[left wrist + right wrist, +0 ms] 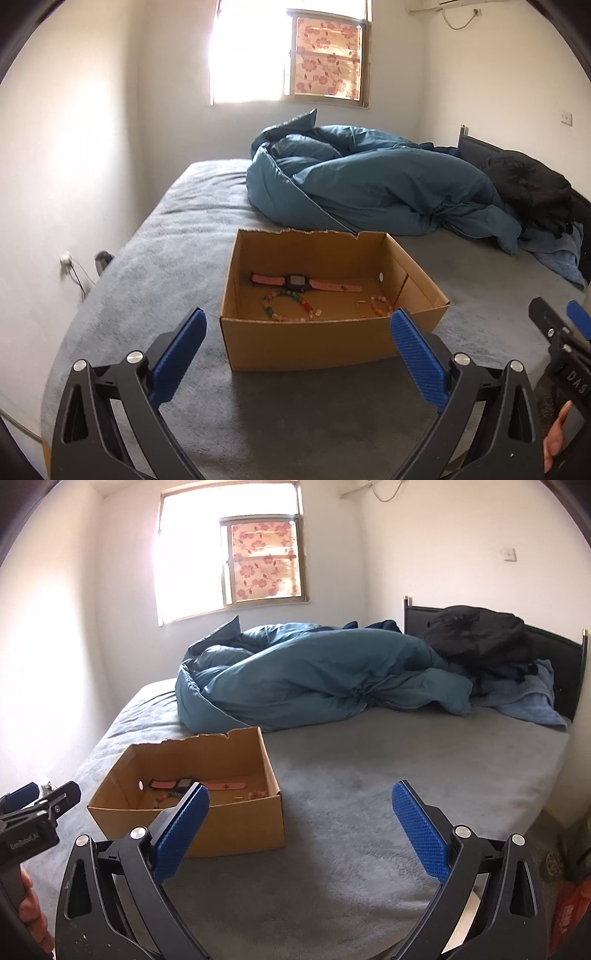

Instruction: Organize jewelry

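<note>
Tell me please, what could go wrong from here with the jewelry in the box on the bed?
1. The open brown cardboard box stands on a soft grey bed cover; leaning on the bed may tip it.
2. The multicoloured bead bracelet lies just beside the pink-strapped black watch, so a wide-open left gripper could catch both.
3. Small loose pieces by the orange bead bracelet may be overlooked.

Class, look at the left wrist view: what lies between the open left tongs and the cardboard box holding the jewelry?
Only bare grey bedcover lies between the left tongs and the cardboard box.
</note>
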Demonstrator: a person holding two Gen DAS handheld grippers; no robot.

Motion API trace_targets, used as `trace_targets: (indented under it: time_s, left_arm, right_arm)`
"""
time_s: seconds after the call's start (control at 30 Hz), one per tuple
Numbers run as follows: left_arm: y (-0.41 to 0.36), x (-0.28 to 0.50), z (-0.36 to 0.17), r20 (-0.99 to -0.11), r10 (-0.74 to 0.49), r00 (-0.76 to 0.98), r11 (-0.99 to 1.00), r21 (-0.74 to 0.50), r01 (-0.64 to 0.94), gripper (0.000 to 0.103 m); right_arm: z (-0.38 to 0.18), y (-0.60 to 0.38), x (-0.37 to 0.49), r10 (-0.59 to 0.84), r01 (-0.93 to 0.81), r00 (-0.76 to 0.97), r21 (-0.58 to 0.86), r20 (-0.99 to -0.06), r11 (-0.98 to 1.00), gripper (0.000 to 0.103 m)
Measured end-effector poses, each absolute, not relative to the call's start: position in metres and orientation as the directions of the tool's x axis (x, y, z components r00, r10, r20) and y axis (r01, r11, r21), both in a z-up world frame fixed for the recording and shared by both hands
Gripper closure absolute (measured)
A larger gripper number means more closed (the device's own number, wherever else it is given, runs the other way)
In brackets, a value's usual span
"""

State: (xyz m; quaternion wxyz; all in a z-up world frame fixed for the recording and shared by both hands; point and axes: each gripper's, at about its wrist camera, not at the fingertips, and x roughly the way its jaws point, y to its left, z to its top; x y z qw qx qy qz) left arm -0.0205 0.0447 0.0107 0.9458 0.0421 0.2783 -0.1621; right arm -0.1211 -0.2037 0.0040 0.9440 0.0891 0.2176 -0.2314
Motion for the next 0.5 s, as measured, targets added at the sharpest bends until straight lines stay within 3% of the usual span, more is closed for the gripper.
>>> trace_targets:
  time_s: [0.23, 0.5]
  left_arm:
    - [0.042, -0.018, 0.009, -0.561, -0.275, 0.781, 0.939, 0.02, 0.345, 0.005]
    - [0.05, -0.016, 0.006, -0.588, -0.284, 0.758, 0.94, -0.013, 0.342, 0.005]
  right_arm:
    - [0.013, -0.196, -0.126, -0.443, 0.497, 0.784, 0.012, -0.435, 0.868, 0.008]
    - [0.018, -0.204, -0.136, -0.449, 0.535, 0.743, 0.037, -0.496, 0.844, 0.008]
